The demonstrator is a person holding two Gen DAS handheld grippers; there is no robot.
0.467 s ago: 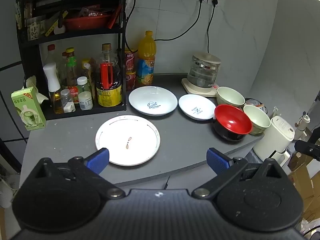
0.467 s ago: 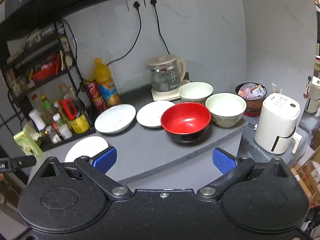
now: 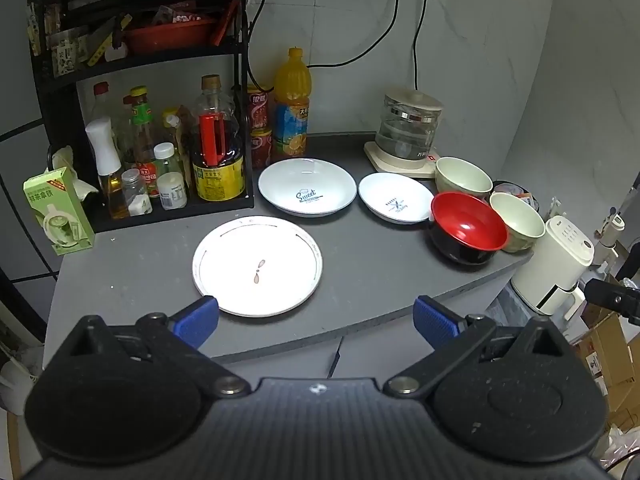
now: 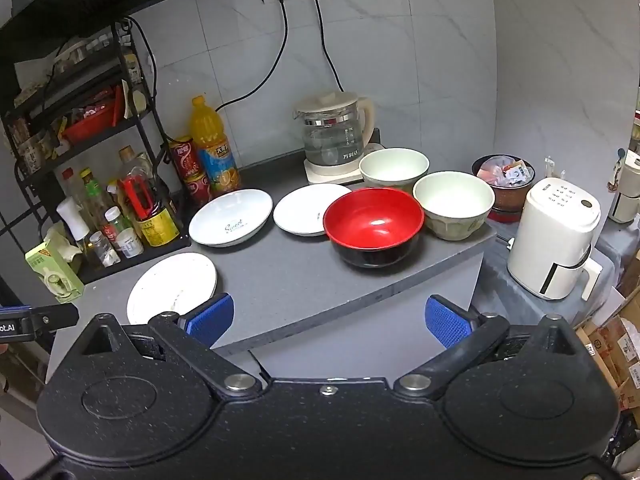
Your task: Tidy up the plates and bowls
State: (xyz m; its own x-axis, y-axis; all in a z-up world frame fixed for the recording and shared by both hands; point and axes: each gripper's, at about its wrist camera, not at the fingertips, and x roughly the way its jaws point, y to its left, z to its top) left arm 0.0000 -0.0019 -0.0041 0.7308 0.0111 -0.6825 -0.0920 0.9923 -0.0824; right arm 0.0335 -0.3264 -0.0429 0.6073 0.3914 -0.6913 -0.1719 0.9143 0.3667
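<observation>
Six dishes sit unstacked on the table [image 3: 360, 280], three plates [image 3: 258, 266] left and three bowls [image 4: 374, 224] right, unmoved since a moment ago, both the left gripper [image 3: 316, 318] and right gripper [image 4: 330, 318] spread wide, empty, so sorting looks unstarted.

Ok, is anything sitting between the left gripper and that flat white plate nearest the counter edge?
Nothing visible. The left gripper is open, with the flat plate just ahead of its fingertips and only bare counter around it. The two deeper plates and the bowls sit farther back.
</observation>
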